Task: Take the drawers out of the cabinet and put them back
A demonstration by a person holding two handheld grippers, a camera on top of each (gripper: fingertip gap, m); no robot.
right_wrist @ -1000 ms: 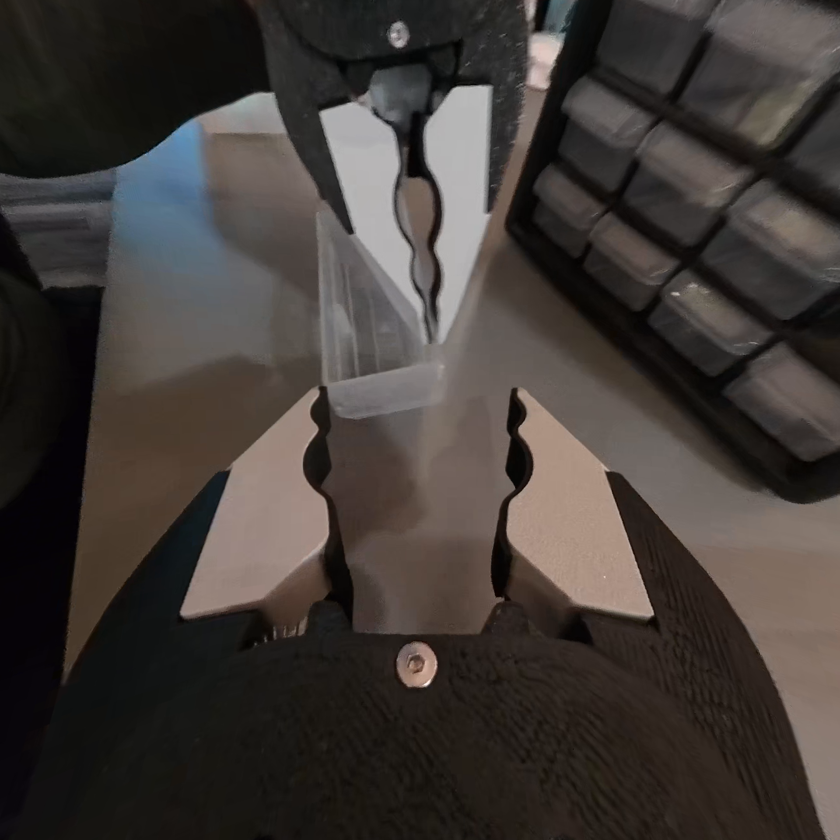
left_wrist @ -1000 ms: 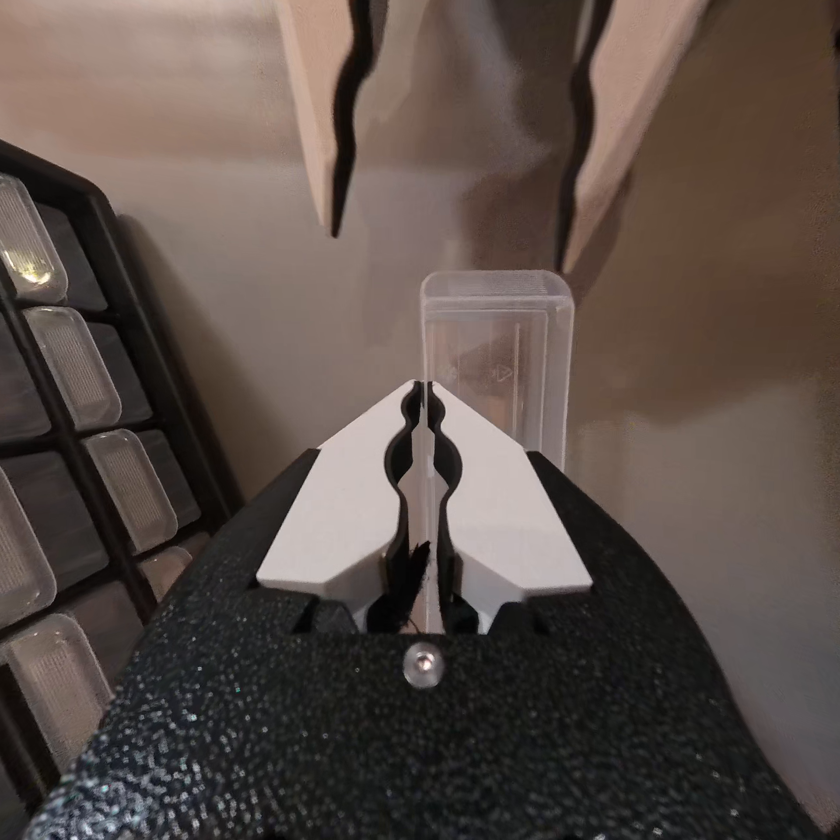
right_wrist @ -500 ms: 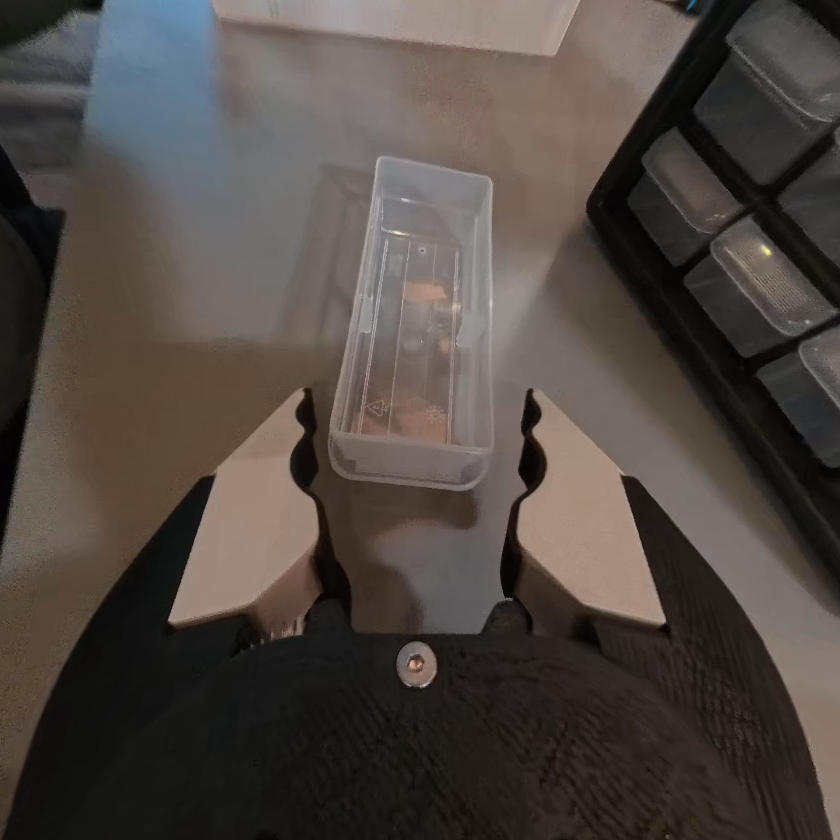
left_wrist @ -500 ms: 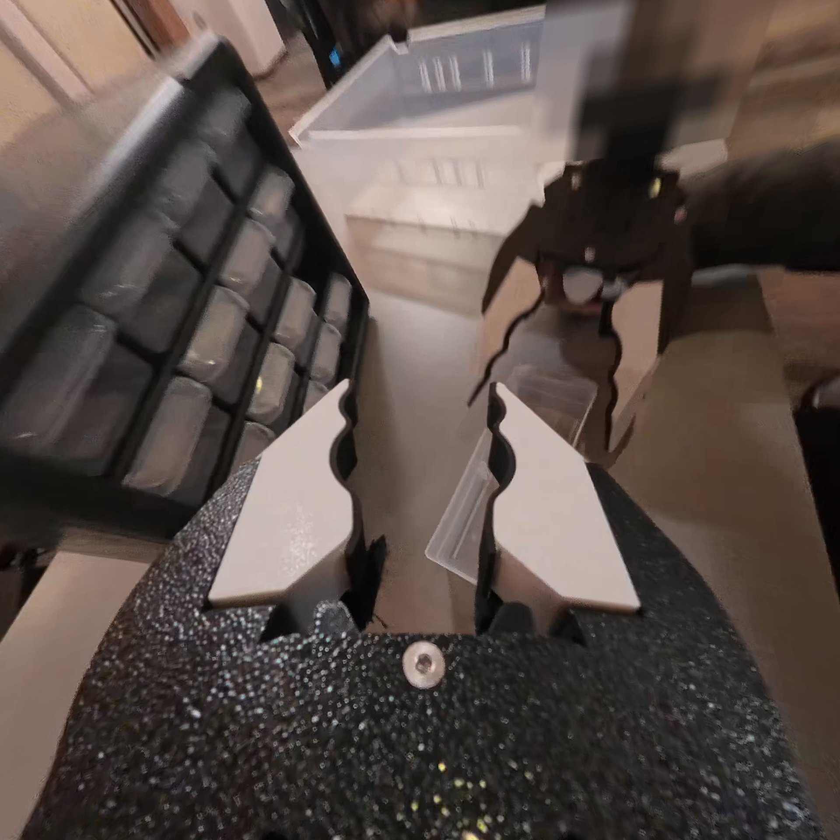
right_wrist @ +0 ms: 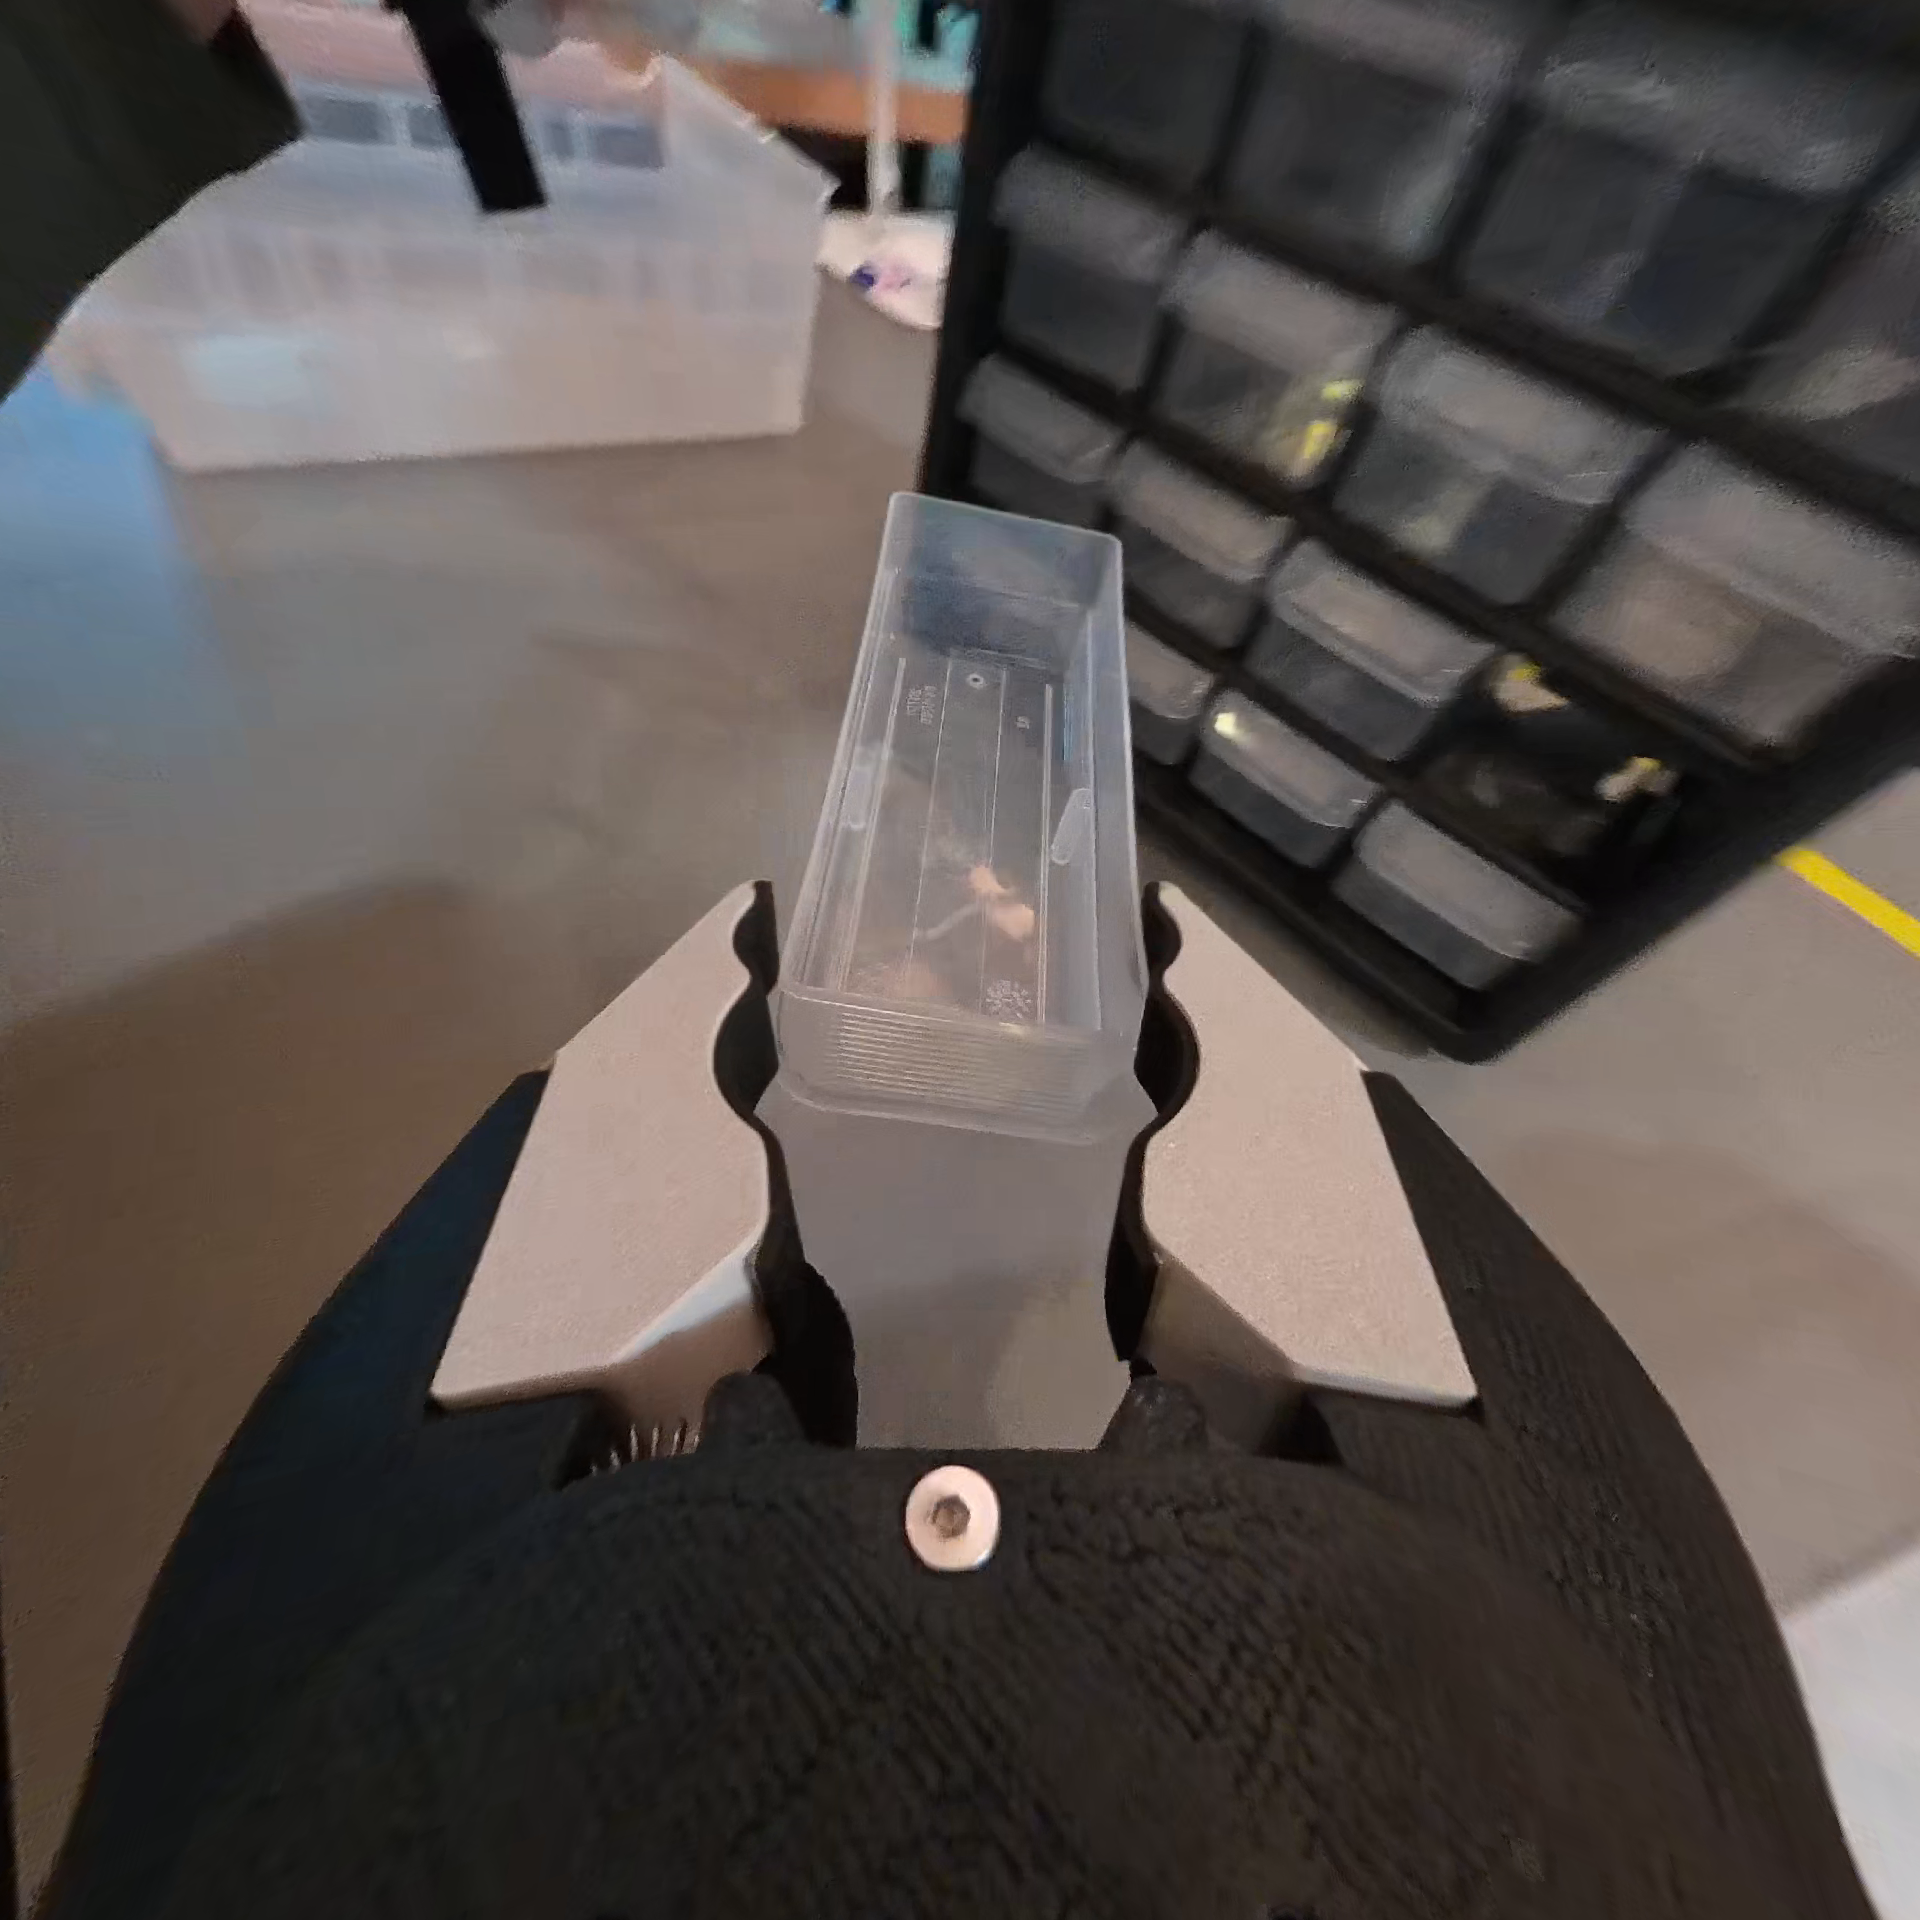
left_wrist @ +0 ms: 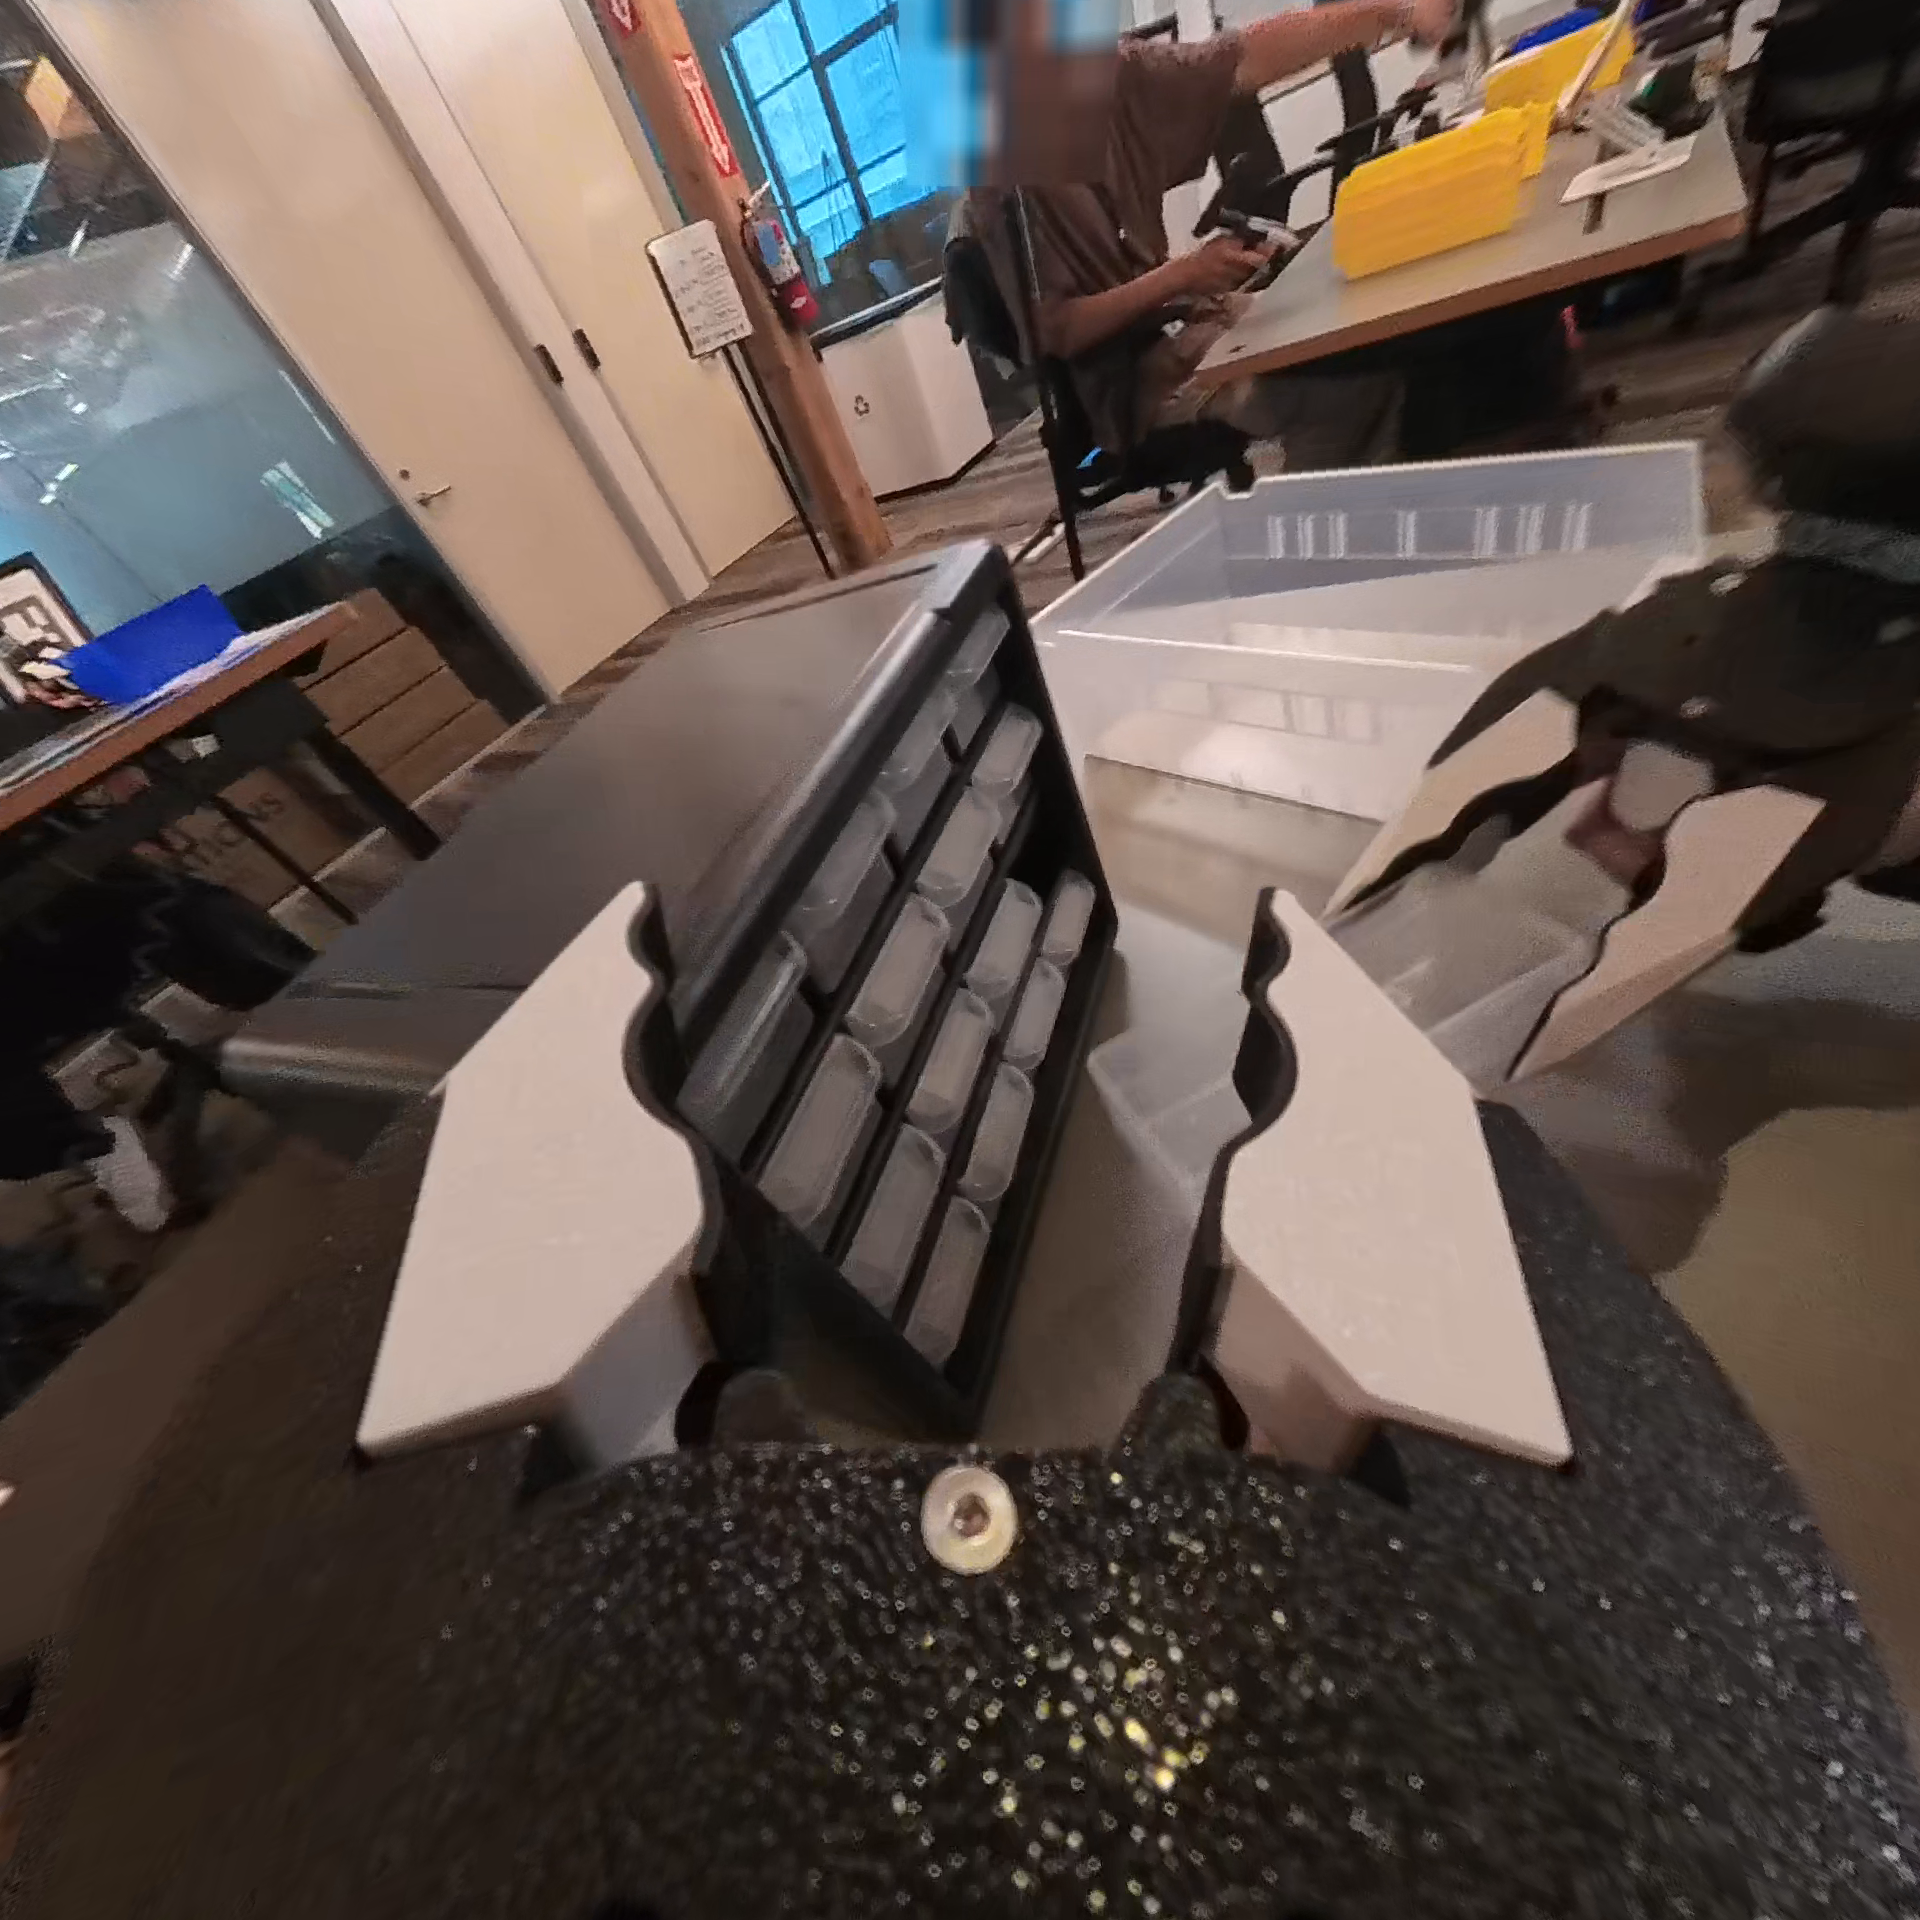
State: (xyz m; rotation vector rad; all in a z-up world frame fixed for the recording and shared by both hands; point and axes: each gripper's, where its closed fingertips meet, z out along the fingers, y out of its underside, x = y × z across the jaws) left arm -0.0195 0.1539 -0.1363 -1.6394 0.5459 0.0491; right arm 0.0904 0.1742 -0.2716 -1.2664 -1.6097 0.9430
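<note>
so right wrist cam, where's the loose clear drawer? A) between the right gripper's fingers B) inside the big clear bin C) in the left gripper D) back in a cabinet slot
A: the clear drawer has its near end between the right gripper fingers, outside the black cabinet.

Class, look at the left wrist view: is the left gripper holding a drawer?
No, the left gripper stands open with nothing between its fingers.

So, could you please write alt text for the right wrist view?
The right gripper clasps the near end of a clear plastic drawer above a grey table. A black cabinet of small drawers stands to its right.
</note>
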